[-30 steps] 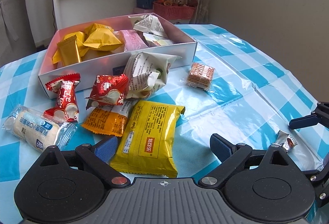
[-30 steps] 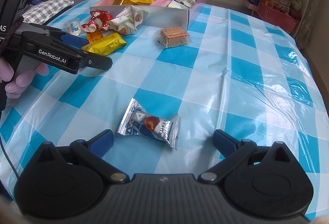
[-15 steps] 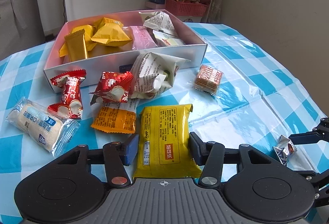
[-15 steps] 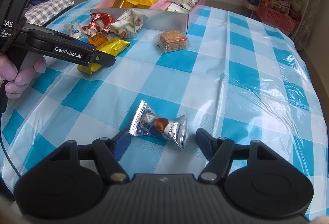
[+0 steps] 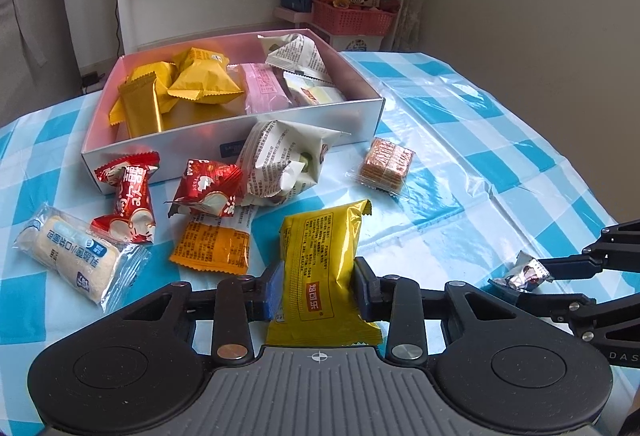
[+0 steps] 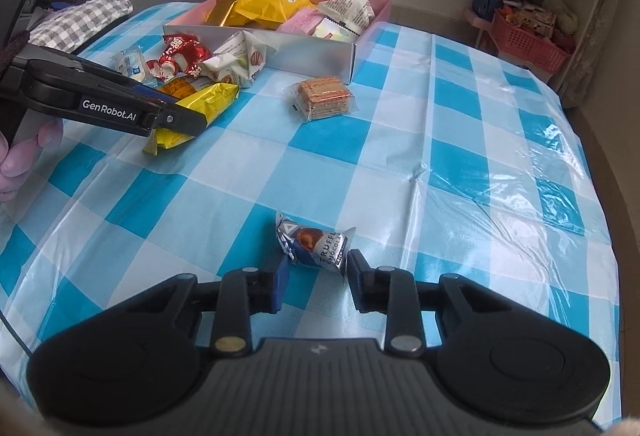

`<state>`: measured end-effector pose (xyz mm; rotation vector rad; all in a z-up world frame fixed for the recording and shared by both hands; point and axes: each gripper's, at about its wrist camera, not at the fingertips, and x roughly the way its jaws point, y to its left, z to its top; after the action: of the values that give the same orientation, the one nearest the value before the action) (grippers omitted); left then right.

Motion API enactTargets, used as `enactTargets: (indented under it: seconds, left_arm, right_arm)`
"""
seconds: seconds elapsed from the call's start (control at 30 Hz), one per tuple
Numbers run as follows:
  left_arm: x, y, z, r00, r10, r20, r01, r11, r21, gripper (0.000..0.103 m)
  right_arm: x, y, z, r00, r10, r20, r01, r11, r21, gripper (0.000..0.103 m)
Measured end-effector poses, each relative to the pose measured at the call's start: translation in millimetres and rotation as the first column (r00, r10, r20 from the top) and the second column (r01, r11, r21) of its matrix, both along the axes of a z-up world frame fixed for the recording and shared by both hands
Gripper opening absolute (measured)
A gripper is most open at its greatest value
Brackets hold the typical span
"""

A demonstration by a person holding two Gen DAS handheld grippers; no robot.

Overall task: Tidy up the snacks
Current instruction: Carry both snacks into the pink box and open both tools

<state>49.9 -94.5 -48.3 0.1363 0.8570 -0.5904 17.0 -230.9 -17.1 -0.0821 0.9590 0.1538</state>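
Left wrist view: the left gripper [image 5: 318, 290] has its jaws closing on a flat yellow foil snack packet with a red label [image 5: 322, 268]; both blue pads press the packet's long edges, so it is clamped, its far end pointing to 12 o'clock. The packet lies on the table under a blue-and-white checked plastic cloth [image 5: 460, 172].

At 11 o'clock from the packet lies an orange sachet [image 5: 212, 248], and beyond it two red-and-white twisted candy wrappers [image 5: 130, 202] [image 5: 208, 188]. A clear-wrapped white roll cake [image 5: 74, 256] lies at 9 o'clock. A white newsprint-patterned triangular pouch [image 5: 286, 160] leans against the front wall of an open white cardboard box with a pink interior [image 5: 192, 142], at 12 o'clock. The box holds yellow and gold packets, a pink packet and a second newsprint pouch. A clear-wrapped square wafer biscuit [image 5: 386, 164] lies at 1 o'clock, just beside the box's near right corner.

Right wrist view: the right gripper [image 6: 314, 284] has its jaws closing around a small silver-and-blue chocolate truffle wrapper [image 6: 312, 244]; both fingertips touch the wrapper's twisted ends, gripping it on the cloth. The box stands at 11 o'clock, well apart from the truffle. A person's hand [image 6: 18, 160] holds the left gripper's handle at 9 o'clock.
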Motion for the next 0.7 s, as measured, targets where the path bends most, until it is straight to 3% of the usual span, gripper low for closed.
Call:
enactTargets:
  seconds: [0.4,0.7]
  left_arm:
    - [-1,-5,5,1.000,-0.009,-0.027,0.010,0.999,0.030,0.033]
    - [-4,-7,14,0.999,-0.016,-0.028,0.018,0.997,0.079,0.033]
  right_arm:
    - [12,-3,10,0.999,-0.034,0.004,0.034,0.999,0.014,0.026]
    - [26,1,15,0.996,-0.082,-0.044,0.083,0.997,0.004,0.026]
